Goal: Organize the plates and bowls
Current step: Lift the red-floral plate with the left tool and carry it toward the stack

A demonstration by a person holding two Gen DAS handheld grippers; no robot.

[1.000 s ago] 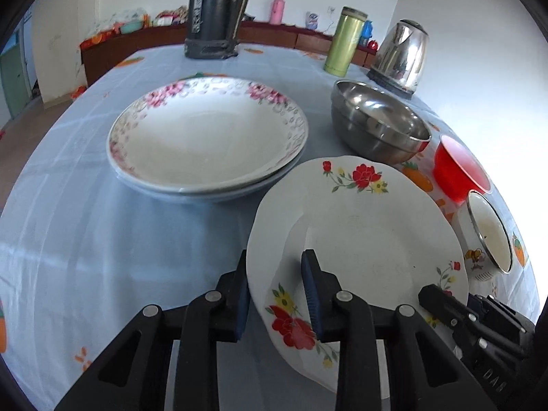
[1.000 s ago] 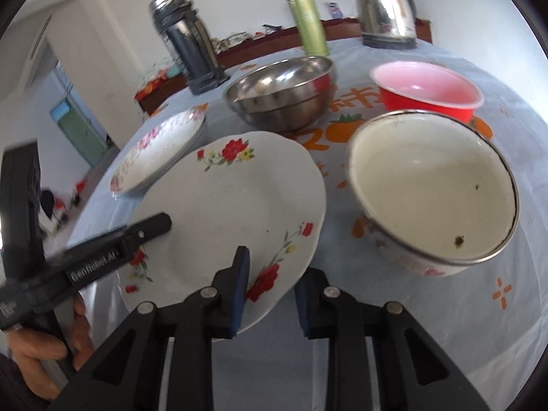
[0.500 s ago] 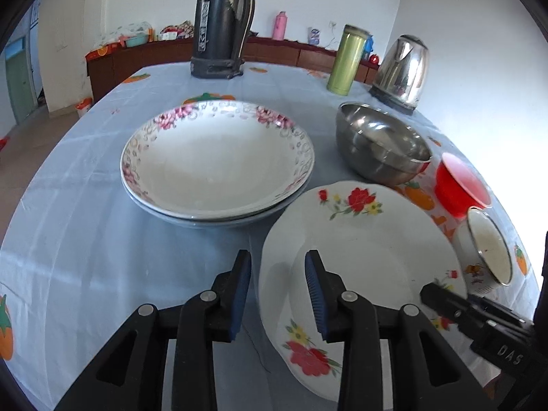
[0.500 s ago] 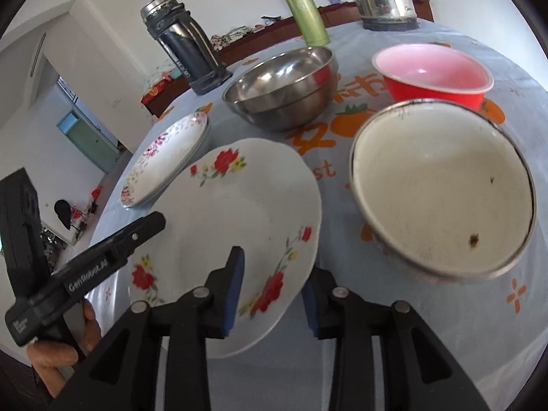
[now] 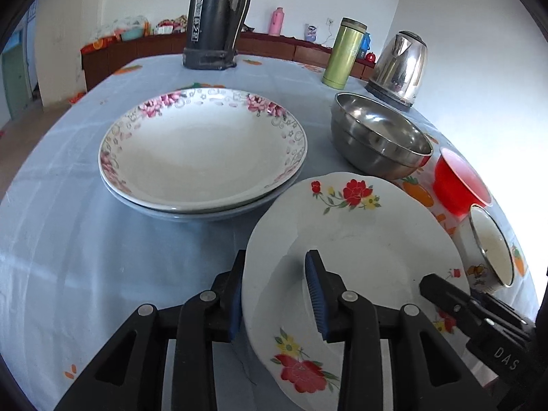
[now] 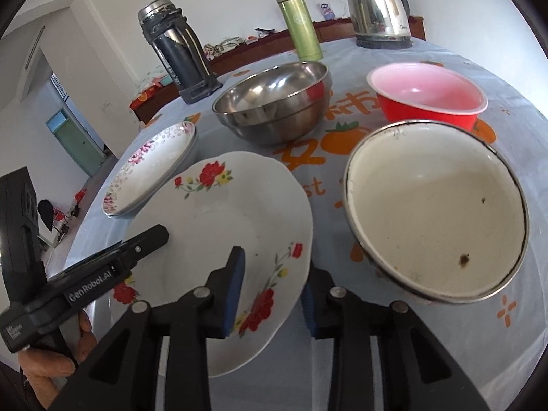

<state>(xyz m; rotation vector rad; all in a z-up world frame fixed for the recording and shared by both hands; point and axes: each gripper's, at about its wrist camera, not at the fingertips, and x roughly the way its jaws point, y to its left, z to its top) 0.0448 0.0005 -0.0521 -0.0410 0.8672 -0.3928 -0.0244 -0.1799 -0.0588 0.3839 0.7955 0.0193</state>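
A white plate with red flowers [image 5: 363,239] [image 6: 226,215] is tilted up off the blue tablecloth. My left gripper [image 5: 277,294] has one finger under and one over its left rim. My right gripper [image 6: 272,294] straddles its right rim the same way. Both sets of jaws stand apart with only the thin rim between them, so I cannot see whether the pads press on it. A pink-flowered plate [image 5: 202,144] [image 6: 150,167] sits stacked on a blue-grey plate [image 5: 205,210] to the left. A steel bowl [image 5: 376,137] [image 6: 274,99], a red bowl [image 5: 459,185] [image 6: 428,96] and a white enamel bowl [image 5: 489,246] [image 6: 435,226] stand to the right.
A dark thermos [image 5: 215,17] [image 6: 178,58], a green flask [image 5: 344,53] [image 6: 301,24] and a steel kettle [image 5: 400,65] [image 6: 376,3] stand along the far side of the table. The table edge [image 5: 20,212] lies to the left.
Both grippers and the flowered plate have risen a little and drawn back from the stacked plates. The plate's left rim now sits deeper between my left fingers.
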